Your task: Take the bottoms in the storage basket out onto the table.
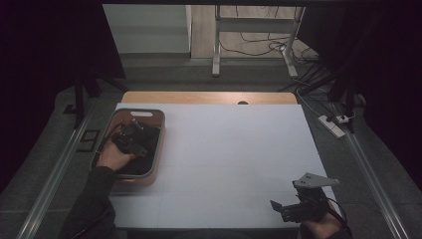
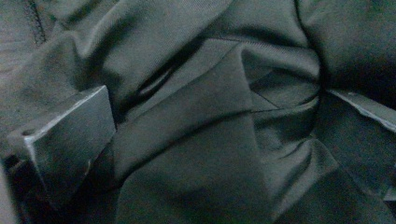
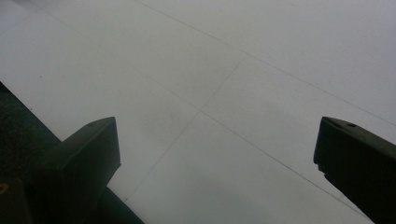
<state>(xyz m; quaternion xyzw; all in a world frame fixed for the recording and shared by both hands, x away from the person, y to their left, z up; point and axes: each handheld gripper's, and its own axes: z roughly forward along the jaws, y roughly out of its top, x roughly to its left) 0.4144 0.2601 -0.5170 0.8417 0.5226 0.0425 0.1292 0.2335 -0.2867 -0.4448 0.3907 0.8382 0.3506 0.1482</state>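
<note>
**Dark cloth between my left jaws**

White tabletop (image 1: pixel 224 159) carries a grey basket (image 1: pixel 160 130) at left. My left gripper (image 1: pixel 130 139) sits inside it, jaws spread wide, dark garment (image 2: pixel 201 140) bunched between them. My right gripper (image 3: pixel 217 154) hangs wide apart, holding nothing.

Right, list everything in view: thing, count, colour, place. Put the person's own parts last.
Basket: one, grey with a brownish rim, left side of the table.
Dark cloth: one crumpled heap, black, inside the basket.
Table: one, white top with a wooden far edge.
Power strip: one, white, on the floor to the right.
Left gripper: one, black, down in the basket, jaws apart around the cloth.
Right gripper: one, black, near right corner, jaws open over bare table.
</note>
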